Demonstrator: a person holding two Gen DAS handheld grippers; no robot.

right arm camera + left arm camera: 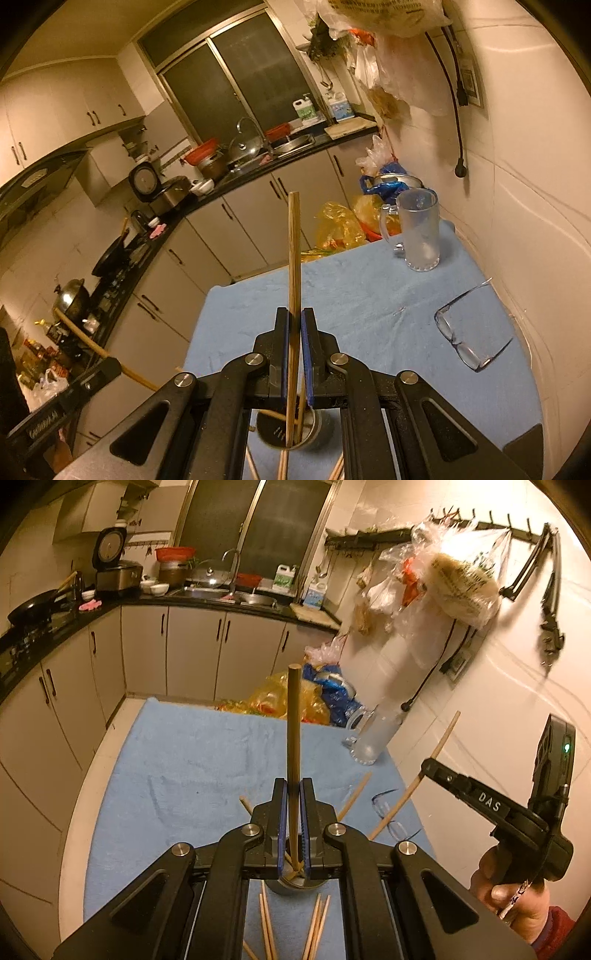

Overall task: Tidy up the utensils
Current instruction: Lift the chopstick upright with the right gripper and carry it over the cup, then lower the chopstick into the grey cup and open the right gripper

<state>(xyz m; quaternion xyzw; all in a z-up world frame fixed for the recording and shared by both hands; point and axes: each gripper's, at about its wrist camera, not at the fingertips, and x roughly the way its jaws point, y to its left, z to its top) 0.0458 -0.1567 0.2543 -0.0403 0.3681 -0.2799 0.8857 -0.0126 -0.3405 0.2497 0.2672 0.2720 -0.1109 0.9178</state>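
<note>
My left gripper (294, 794) is shut on a dark brown chopstick (293, 720) that stands upright between its blue pads. The stick's lower end reaches the mouth of a metal cup (286, 886) on the blue towel. My right gripper (294, 317) is shut on a lighter chopstick (293, 251), also upright, with its lower end in the same metal cup (314, 432), which holds other sticks. Each gripper shows in the other's view: the right gripper (428, 766) at the right, the left gripper (112, 365) at the lower left. Several loose chopsticks (266, 923) lie on the towel.
The blue towel (351, 288) covers a small table against a tiled wall on the right. On it stand a frosted glass mug (419, 232) at the far right and folded eyeglasses (465, 332). Plastic bags (340, 225) sit past the far edge. Kitchen cabinets and a counter (221, 602) run beyond.
</note>
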